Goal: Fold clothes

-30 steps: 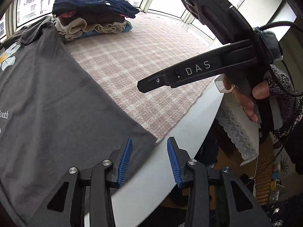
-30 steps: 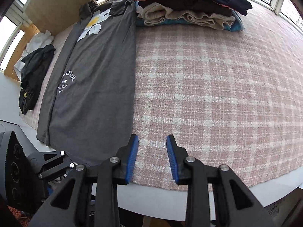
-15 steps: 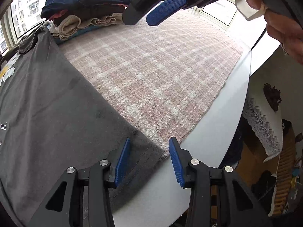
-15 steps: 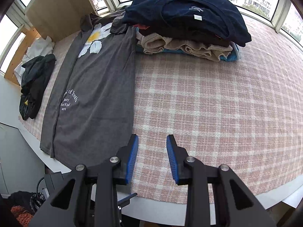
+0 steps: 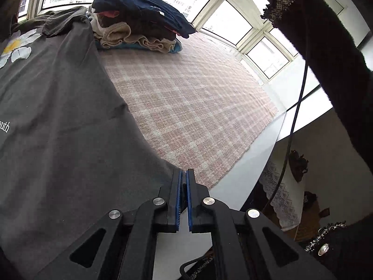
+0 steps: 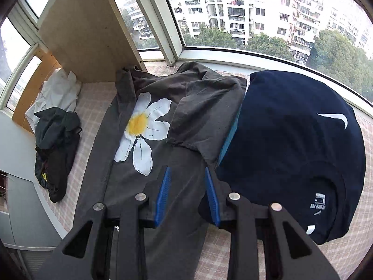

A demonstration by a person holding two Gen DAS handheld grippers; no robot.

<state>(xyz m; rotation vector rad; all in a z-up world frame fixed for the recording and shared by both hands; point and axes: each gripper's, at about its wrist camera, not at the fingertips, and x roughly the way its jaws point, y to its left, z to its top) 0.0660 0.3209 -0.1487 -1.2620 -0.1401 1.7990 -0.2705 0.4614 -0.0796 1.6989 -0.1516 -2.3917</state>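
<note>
**Left fingers pinch the shirt hem**

While the grey shirt (image 5: 58, 121) lies flat on the checked cloth (image 5: 191, 107) over the worktop (image 5: 244, 170), the left gripper (image 5: 184, 182) is clamped on its near right corner. Above the shirt's far end, the right gripper (image 6: 187, 182) hovers with fingers apart, nothing between them. Folded clothes (image 6: 291, 144) are stacked just right of the shirt.

Dark grey cotton T-shirt (image 6: 139, 182) with white-and-yellow daisy print (image 6: 142, 128), pink-and-cream checked table cloth (image 5: 186, 98), navy folded top (image 6: 291, 140) at three o'clock
</note>
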